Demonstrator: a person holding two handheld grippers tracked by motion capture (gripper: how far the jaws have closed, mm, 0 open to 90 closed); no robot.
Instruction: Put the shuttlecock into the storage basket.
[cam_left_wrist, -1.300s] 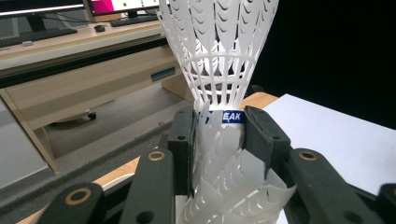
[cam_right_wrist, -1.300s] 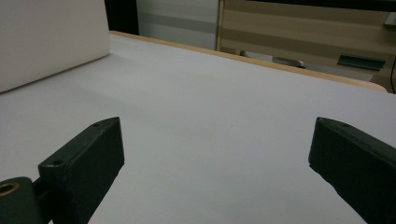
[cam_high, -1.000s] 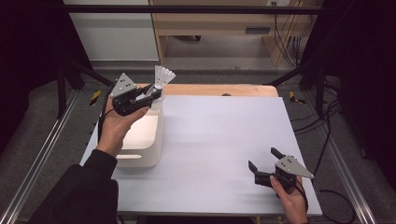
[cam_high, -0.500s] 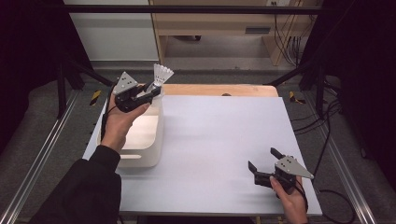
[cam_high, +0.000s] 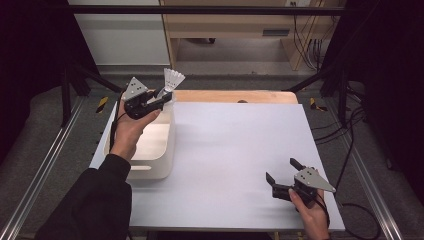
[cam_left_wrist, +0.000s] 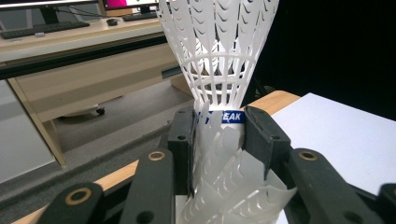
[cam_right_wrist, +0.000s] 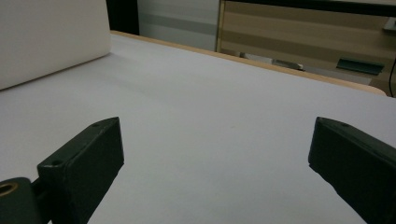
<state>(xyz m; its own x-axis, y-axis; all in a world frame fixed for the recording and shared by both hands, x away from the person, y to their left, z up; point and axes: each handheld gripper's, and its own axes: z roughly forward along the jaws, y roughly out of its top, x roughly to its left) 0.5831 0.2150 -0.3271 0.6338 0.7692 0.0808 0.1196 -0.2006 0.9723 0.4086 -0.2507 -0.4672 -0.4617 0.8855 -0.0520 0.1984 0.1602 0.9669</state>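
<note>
Left claw: the left claw (cam_high: 161, 98) is raised above the far left corner of the tabletop (cam_high: 240, 150), over the far end of the white bin (cam_high: 159, 159); its jaws are clamped on a white shuttlecock (cam_high: 173, 80).
Grip point: in the left gripper view the jaws press on either side of the shuttlecock (cam_left_wrist: 219, 60) at its narrow waist, where a blue band sits. Probably chosen because the waist is firmer than the open skirt.
Second skirt: more white feathering lies lower between the jaws; whether it is another shuttlecock nested in the first, I cannot tell.
Skirt direction: the flared skirt points up and away from the hand, clear of the bin.
Right claw: the right claw (cam_high: 284, 176) rests low near the near right corner of the tabletop, jaws spread wide and holding nothing.
Right claw's likely role: parked out of the way, or ready to take something.
Bin: stands along the left edge; its contents are hidden by the forearm.
</note>
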